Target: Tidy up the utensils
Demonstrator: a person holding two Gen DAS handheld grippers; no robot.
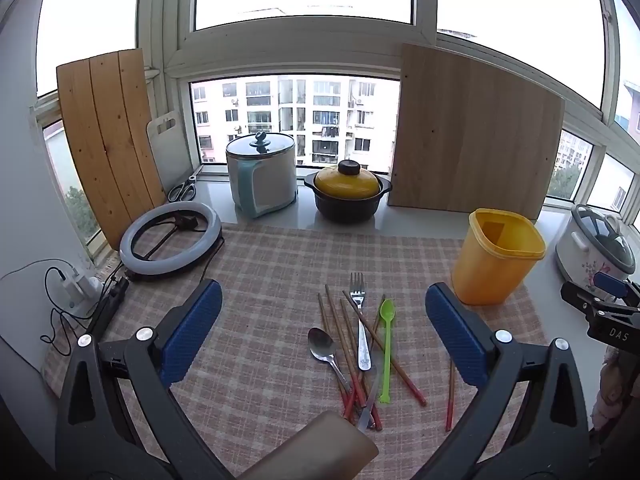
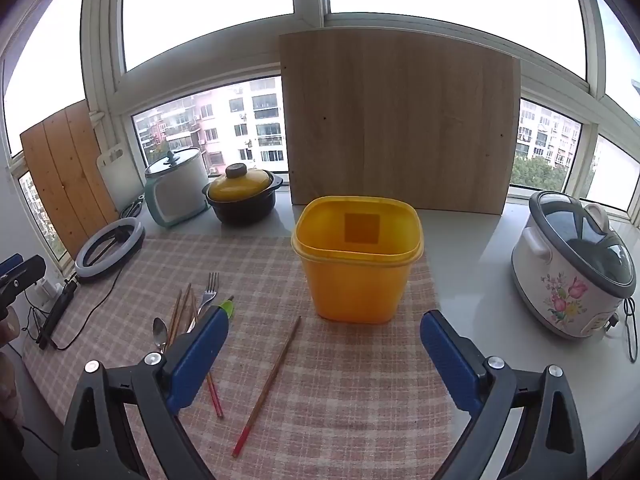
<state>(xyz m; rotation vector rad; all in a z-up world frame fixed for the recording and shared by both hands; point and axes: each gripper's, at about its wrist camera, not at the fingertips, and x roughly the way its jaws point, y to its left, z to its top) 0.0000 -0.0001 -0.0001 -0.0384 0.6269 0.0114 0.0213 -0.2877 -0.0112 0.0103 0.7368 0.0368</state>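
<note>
Hand-held grippers (image 1: 323, 322) (image 2: 324, 346) gape above checked tablecloth (image 1: 272, 272).

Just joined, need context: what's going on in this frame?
A person holds two grippers over a checked mat, sorting utensils. Both the left gripper and the right gripper are open and empty. A fork, metal spoon, green spoon and chopsticks lie piled on the mat. One chopstick lies apart. The yellow bin looks empty.

Loose heap on the checked cloth (image 1: 260, 264), toward its near edge: steel fork (image 1: 359, 312), steel spoon (image 1: 325, 350), green plastic spoon (image 1: 386, 344), red-tipped chopsticks (image 1: 348, 356) crossing. Yellow tub (image 2: 356, 264) upright, open-topped, near the cloth's far right corner.
</note>
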